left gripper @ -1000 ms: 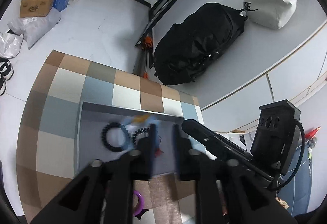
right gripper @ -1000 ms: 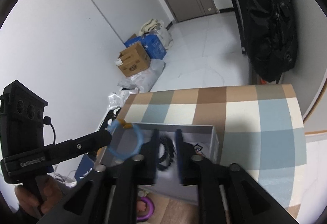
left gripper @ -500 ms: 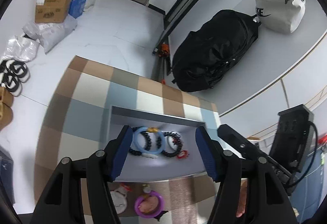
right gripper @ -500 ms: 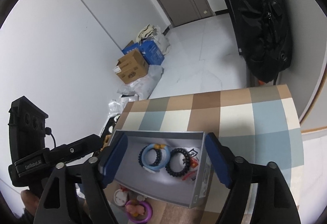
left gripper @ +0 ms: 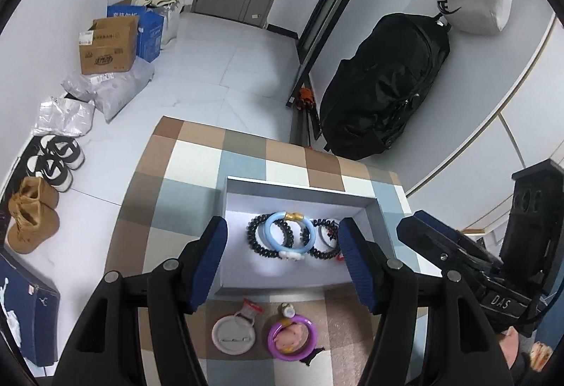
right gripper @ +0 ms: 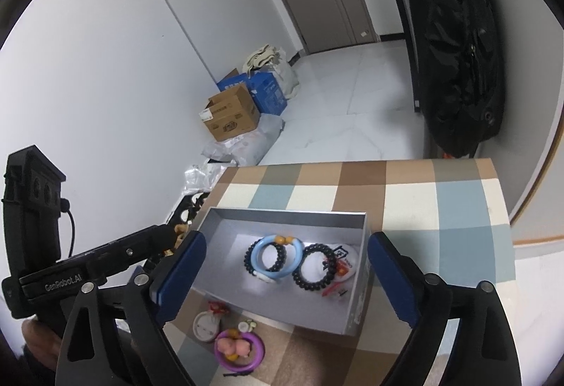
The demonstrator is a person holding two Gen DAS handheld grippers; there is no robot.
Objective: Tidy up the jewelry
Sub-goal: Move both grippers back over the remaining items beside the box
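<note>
A grey box (left gripper: 299, 183) (right gripper: 282, 213) sits on a checked tablecloth. Inside lie a light blue bangle (left gripper: 289, 234) (right gripper: 276, 261) over a black bead bracelet (left gripper: 255, 236) (right gripper: 248, 259), a second black bead bracelet (left gripper: 322, 243) (right gripper: 314, 267) and a white-and-red badge (right gripper: 343, 262). My left gripper (left gripper: 283, 259) is open and empty, above the box's near side. My right gripper (right gripper: 283, 276) is open and empty over the box. In front of the box lie a white round badge (left gripper: 233, 335) (right gripper: 207, 326) and a purple ring with a pink charm (left gripper: 292, 336) (right gripper: 239, 349).
The checked cloth (left gripper: 197, 153) covers a small table with its far edge near the floor. A black backpack (left gripper: 384, 83) (right gripper: 454, 44) leans on the wall. Cardboard boxes (left gripper: 107, 49), bags and shoes (left gripper: 53, 160) lie on the floor to the left.
Both grippers opened and pulled back and up from the box. The blue bangle left the left gripper and now lies in the box over a black bracelet.
</note>
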